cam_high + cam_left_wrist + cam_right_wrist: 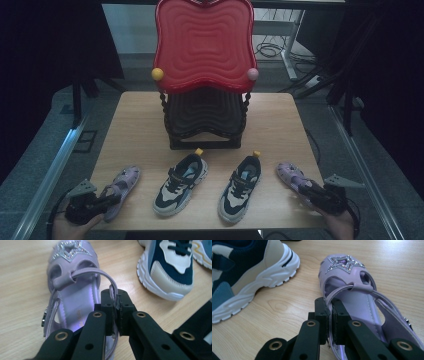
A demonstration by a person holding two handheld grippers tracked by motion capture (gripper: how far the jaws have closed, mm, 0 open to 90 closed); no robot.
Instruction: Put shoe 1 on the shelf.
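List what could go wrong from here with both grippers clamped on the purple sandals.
1. The left gripper pinches only the thin strap of the left sandal; on a lift the shoe may swing or slip free.
2. The right gripper holds the right sandal the same way, by its strap edge, so it could tilt and drop.
3. Each sandal lies close to a sneaker; a swinging sandal might knock it.

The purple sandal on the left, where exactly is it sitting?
In the high view the left purple sandal lies at the table's near-left corner, beside a navy-and-white sneaker, its strap pinched by the left gripper.
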